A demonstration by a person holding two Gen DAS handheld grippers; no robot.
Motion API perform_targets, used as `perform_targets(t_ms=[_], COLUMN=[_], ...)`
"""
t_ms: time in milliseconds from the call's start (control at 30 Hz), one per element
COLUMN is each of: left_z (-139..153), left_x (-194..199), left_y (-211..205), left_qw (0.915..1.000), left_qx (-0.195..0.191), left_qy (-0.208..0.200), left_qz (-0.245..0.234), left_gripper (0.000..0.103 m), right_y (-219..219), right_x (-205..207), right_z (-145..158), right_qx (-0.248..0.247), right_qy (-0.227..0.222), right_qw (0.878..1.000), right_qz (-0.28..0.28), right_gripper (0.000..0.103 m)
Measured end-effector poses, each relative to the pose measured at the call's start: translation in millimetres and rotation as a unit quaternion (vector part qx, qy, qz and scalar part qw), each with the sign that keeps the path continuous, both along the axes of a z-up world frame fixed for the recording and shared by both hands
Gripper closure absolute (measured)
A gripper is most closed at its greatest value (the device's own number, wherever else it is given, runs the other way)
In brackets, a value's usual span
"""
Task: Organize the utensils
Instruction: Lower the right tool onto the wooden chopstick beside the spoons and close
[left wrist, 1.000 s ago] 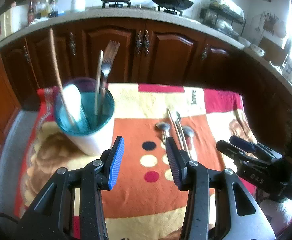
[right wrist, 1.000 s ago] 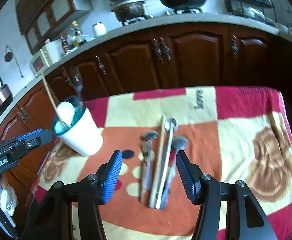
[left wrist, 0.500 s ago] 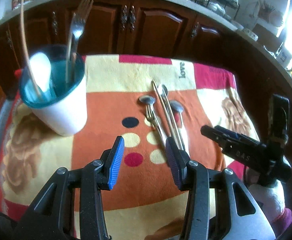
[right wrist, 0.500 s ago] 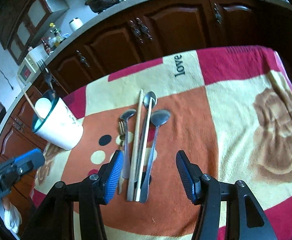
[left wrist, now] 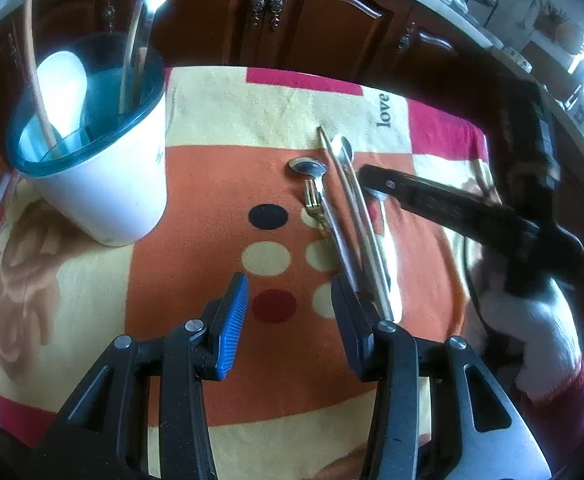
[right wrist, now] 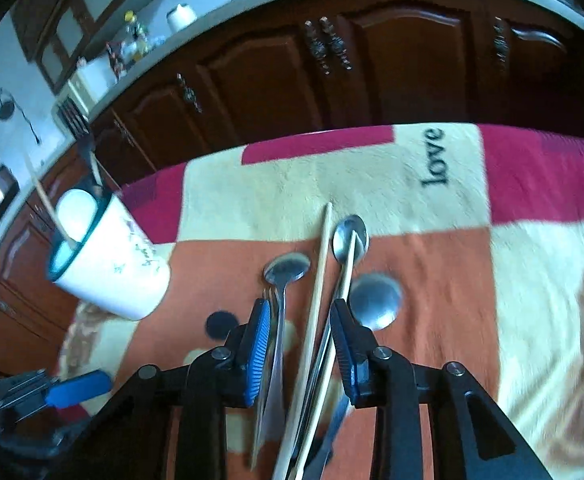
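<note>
A white cup with a teal rim [left wrist: 104, 176] stands at the left of the blanket and holds a white spoon, a fork and a wooden stick; it also shows in the right wrist view [right wrist: 112, 272]. Several loose utensils lie side by side on the orange patch: spoons [right wrist: 288, 270], chopsticks [right wrist: 320, 264], a small fork [left wrist: 314, 204]. My right gripper [right wrist: 300, 344] is open and low over them, its fingers straddling the chopsticks and spoon handles. My left gripper [left wrist: 288, 320] is open and empty, just in front of the handle ends.
The table is covered by a patterned blanket [right wrist: 540, 168] in red, cream and orange. Dark wooden kitchen cabinets [right wrist: 372, 64] stand behind the table. In the left wrist view the right gripper [left wrist: 452, 204] reaches in from the right over the utensils.
Both grippers have moved forward and down toward the loose utensils. The right gripper now straddles the utensil handles; its jaws have narrowed somewhat.
</note>
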State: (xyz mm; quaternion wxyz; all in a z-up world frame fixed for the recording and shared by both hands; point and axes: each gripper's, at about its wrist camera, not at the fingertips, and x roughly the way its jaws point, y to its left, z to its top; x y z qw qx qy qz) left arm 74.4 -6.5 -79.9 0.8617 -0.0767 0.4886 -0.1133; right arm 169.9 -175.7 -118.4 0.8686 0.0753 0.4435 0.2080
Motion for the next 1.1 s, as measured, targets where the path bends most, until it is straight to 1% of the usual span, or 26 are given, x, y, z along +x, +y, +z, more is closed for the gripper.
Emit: perform_targets(t_ms=[133,233,267,300,367,500,633,733,833,1000,1067,1100], left_z=[-4,-7,-8,-9,-11,-15,-18,-21,-26,-36,-40,-43], left_x=[5,11,12,14,19,26,35,45,59,77,80,81], left_y=[5,8,9,9,8,5,1,-5,-15,-33,-42,-46], left_qw=[1.0,0.9999,0.9999,0.9999,0.9998,0.9997,0.9996,0.9994,0.9993,0.9991,0.9988,0.9983], left_qx=[-0.003,-0.005,-0.007,-0.008,-0.011,-0.014,-0.017,-0.026,-0.026,-0.013,0.004,0.02], left_qy=[0.004,0.008,0.009,0.011,0.015,0.021,0.023,0.023,0.026,0.038,0.042,0.047], left_qz=[0.003,0.004,0.004,0.005,0.007,0.005,0.007,0.008,0.006,-0.015,-0.024,-0.029], left_gripper=[0.06,0.06,0.06,0.06,0.06,0.061,0.061,0.061,0.061,0.061,0.061,0.062], right_y=[15,19,20,20,21,15,-6,-25,-46,-73,-80,-81], right_x=[25,36,38,41,45,43,21,5,-5,-12,-13,-14], right_z=[-14,-24,-27,-30,-35,-36,-22,-13,-14,-24,-27,-28], right_qx=[-0.028,-0.038,-0.039,-0.038,-0.035,-0.016,0.009,0.013,0.006,0.006,0.012,0.015], right_qy=[0.018,0.031,0.033,0.039,0.046,0.048,0.031,0.024,0.028,0.042,0.046,0.046], right_qw=[0.999,0.999,0.999,0.998,0.998,0.998,0.999,1.0,1.0,0.999,0.999,0.998], right_qz=[0.011,0.014,0.016,0.019,0.024,0.024,0.021,0.016,0.002,-0.023,-0.026,-0.027], right_gripper=[0.072,0.074,0.079,0.087,0.094,0.095,0.097,0.097,0.097,0.097,0.097,0.097])
